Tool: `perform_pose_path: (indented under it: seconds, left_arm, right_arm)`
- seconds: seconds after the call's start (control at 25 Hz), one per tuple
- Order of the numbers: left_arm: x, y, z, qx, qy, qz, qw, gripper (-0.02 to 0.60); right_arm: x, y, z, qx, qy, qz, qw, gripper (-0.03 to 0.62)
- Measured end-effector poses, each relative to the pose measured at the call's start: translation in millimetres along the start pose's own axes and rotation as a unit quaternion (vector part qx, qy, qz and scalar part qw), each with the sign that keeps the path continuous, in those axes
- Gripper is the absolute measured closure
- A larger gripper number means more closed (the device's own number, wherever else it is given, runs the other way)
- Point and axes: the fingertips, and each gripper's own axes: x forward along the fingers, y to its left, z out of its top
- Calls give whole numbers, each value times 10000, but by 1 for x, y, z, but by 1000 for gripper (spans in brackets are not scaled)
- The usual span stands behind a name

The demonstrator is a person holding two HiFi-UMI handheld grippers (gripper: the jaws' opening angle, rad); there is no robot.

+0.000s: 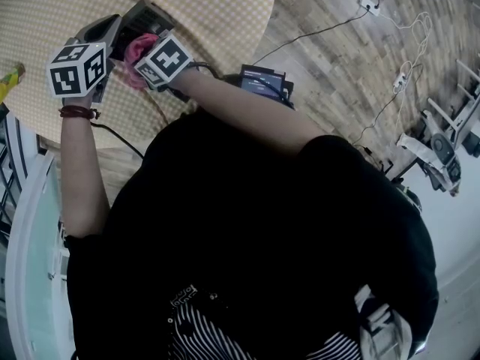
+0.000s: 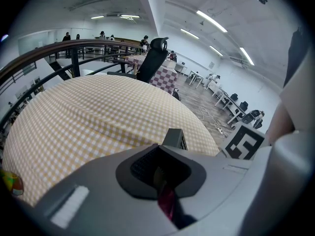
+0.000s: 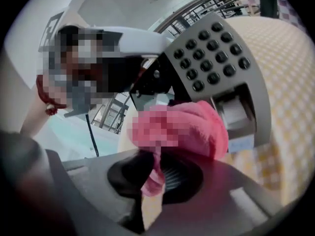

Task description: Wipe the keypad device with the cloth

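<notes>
The grey keypad device point(image 3: 216, 48) is tilted up over the table, its dark round keys and paper slot facing the right gripper view. In that view the white left gripper point(image 3: 147, 80) clamps the device's left edge. The device's end point(image 2: 174, 139) pokes up just beyond the left gripper point(image 2: 165, 178), which is shut on it. My right gripper point(image 3: 157, 166) is shut on a bunched pink cloth point(image 3: 192, 129), which presses against the device's lower face below the keys. In the head view both grippers point(image 1: 105, 32) point(image 1: 148, 51) meet at top left, with the cloth point(image 1: 139, 51) between them and the device point(image 1: 139, 17).
A round table with a yellow checked cover point(image 1: 210, 6) lies under the grippers. A small colourful object point(image 1: 9, 77) sits at its left edge. Cables and a power strip point(image 1: 367, 4) lie on the wood floor. A black chair point(image 2: 152, 58) and a railing point(image 2: 49, 53) stand beyond.
</notes>
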Motion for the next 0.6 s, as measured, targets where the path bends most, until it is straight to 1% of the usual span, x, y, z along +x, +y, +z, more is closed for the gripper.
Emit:
perform_pose_path:
  seconds: [0.12, 0.28, 0.4, 0.52, 0.6]
  left_arm:
    - [0, 0, 0, 8, 2, -8, 10000, 578]
    - [1, 1, -2, 12, -6, 9, 10000, 578]
    - [2, -1, -2, 20, -5, 5, 10000, 578]
    - [2, 0, -1, 33, 0, 13, 10000, 578]
    - [2, 0, -1, 43, -3, 26, 10000, 578]
  right_arm:
    - [4, -9, -14, 124, 150, -103, 9998, 549]
    - [6, -9, -17, 152, 195, -83, 9997, 549]
    - [0, -5, -8, -17, 171, -345, 9993, 549]
    - [-10, 14, 27, -417, -278, -379, 9980, 549]
    - [-18, 28, 55, -762, -643, -349, 9944, 549]
